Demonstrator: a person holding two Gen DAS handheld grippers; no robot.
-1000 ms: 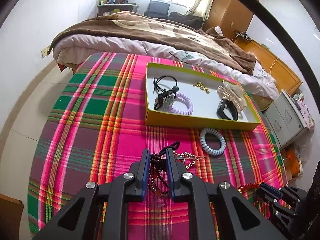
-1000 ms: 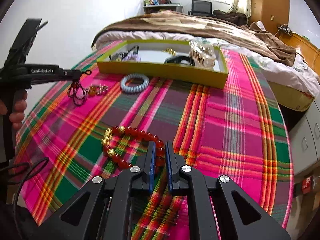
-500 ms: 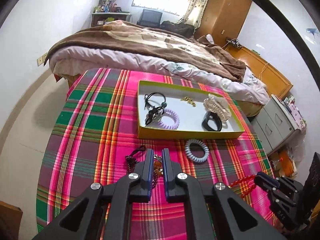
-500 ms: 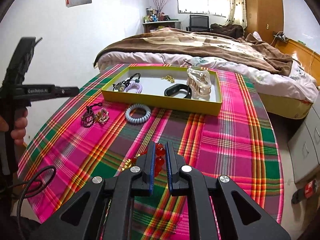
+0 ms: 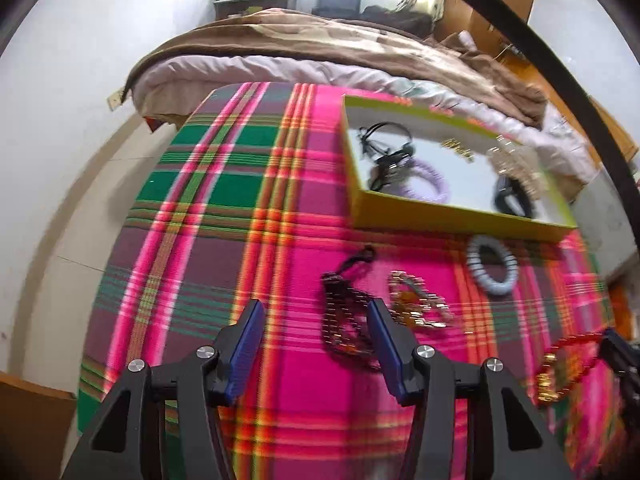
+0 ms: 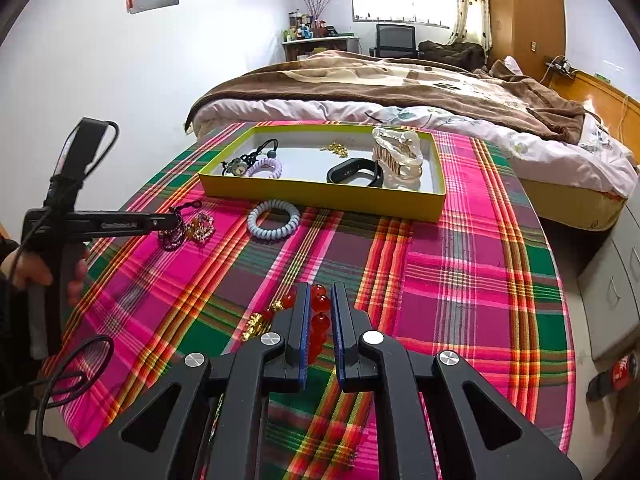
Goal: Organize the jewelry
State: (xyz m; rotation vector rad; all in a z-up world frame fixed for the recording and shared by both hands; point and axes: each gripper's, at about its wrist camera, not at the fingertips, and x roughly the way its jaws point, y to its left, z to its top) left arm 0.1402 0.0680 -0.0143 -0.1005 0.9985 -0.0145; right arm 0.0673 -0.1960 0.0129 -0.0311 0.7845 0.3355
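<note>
A yellow box (image 6: 320, 196) (image 5: 460, 212) on the plaid table holds hair ties, a black band, a clear claw clip and small gold pieces. On the cloth before it lie a dark bead bracelet (image 5: 346, 320) (image 6: 172, 234), a gold bracelet (image 5: 416, 304) (image 6: 202, 228) and a pale blue spiral hair tie (image 5: 492, 266) (image 6: 273, 220). My left gripper (image 5: 314, 336) (image 6: 168, 222) is open and empty, its right finger beside the dark bracelet. My right gripper (image 6: 320, 320) is shut on a red and gold bead bracelet (image 6: 318, 314) (image 5: 568, 360), held above the cloth.
A bed with a brown blanket (image 6: 400, 88) stands just behind the table. Grey drawers (image 6: 616, 280) stand to the right of the table. A white wall is on the left.
My left gripper has opened and let go of the dark bead bracelet, which now lies on the cloth. My right gripper has lifted the red bracelet off the table.
</note>
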